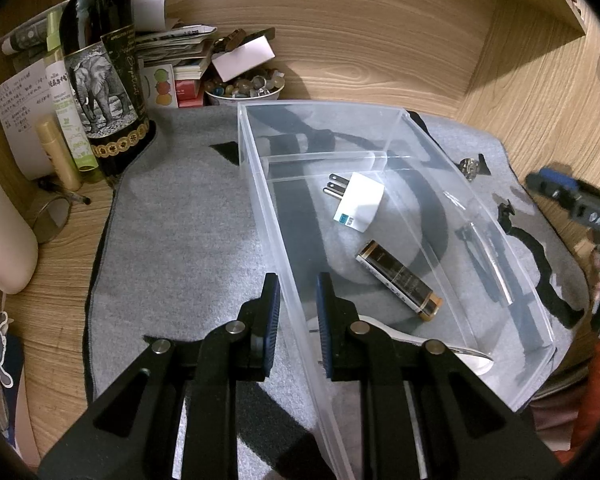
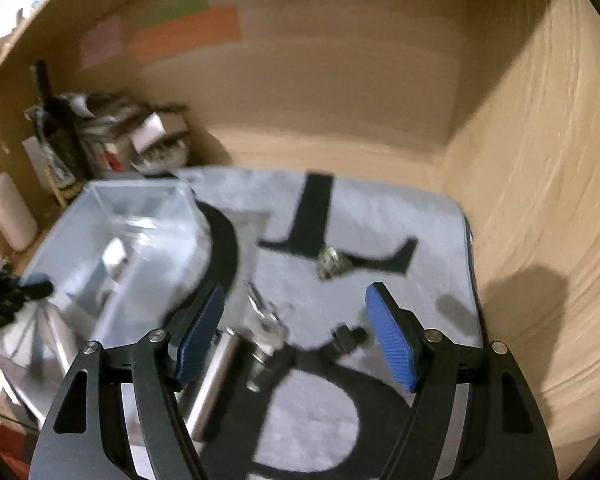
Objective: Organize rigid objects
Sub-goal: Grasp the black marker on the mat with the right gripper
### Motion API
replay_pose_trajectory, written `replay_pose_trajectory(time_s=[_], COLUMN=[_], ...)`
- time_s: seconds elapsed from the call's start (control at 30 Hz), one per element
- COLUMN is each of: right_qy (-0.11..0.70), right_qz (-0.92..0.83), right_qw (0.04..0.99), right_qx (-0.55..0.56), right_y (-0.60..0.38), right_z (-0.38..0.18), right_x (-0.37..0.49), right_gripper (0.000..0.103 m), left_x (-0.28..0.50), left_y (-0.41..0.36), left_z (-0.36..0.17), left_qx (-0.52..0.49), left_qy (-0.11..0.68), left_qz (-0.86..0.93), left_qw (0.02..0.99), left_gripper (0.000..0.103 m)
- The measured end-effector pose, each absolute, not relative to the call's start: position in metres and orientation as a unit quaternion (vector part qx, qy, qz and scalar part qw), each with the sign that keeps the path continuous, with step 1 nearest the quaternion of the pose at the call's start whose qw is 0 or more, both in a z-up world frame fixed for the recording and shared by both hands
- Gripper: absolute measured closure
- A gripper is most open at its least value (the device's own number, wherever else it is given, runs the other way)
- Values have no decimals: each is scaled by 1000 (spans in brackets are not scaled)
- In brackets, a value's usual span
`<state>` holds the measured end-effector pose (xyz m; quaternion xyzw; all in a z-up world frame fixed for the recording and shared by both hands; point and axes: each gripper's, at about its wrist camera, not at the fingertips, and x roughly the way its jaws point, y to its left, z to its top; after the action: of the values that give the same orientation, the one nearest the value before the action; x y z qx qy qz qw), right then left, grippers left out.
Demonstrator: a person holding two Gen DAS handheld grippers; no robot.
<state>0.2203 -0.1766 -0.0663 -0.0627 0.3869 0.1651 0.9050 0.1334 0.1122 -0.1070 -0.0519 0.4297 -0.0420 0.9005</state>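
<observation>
The left gripper [image 1: 298, 300] is clamped on the near long wall of a clear plastic rectangular bin [image 1: 428, 136], one blue-padded finger outside the wall and the other inside it, the jaws nearly together on the thin plastic. The bin rests on a grey felt mat with large black letters [image 1: 180, 216], which covers most of a light wooden desk [image 1: 380, 60] set in a wooden alcove. Inside the bin, past a low clear divider, lies a white plug adapter with metal prongs [image 1: 358, 202]; nearer the gripper lies a dark cylindrical battery with gold ends [image 1: 398, 280], and a white-and-silver object [image 1: 404, 338] rests at the bin's near end, partly hidden behind the inner finger. The right gripper [image 2: 296, 336] stands open over the mat beside the bin's right wall, nothing pressed between its blue pads; the picture there is blurred. Below its jaws on the mat lie a silver metal cylinder [image 2: 216, 376], a small clear faceted piece [image 2: 266, 320] and a small black clip-like item [image 2: 346, 338], and farther toward the mat's far edge sits a small glittering crystal object [image 2: 330, 266]. At the desk's far left corner stand a dark wine bottle with an elephant label [image 1: 100, 80], a pale green spray bottle [image 1: 66, 96], stacked papers [image 1: 176, 46] and a bowl of coloured stones [image 1: 244, 88].
</observation>
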Motion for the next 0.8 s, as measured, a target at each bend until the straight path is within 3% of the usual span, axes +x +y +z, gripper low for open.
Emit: replay_pose_trajectory(time_s=[0.43,0.53,0.6,0.67,0.8], right_qy=[445,459,459,458,451], right_qz=[104,115,117,123,136], right_qw=[890,881,880,881,882], right_qx=[10,17,14,11,14], right_y=[-211,-210,-208,-207,-207], right_z=[-122,-131,-134,-134,-132], right_x=[252,253,252,250,245], right_gripper=[34,57,63,79,82], left_x=[134,133,133,133,133], left_y=[112,113,113,113,114], left_z=[-107,-107,-107,-107,-107], left_qx=[-51,-51,-52,-52,-53], left_qy=[430,430,430,430,429], left_qz=[-42,-42,-42,-42,-42], left_qw=[900,900,900,900,901], left_gripper=[86,86,86,86,86])
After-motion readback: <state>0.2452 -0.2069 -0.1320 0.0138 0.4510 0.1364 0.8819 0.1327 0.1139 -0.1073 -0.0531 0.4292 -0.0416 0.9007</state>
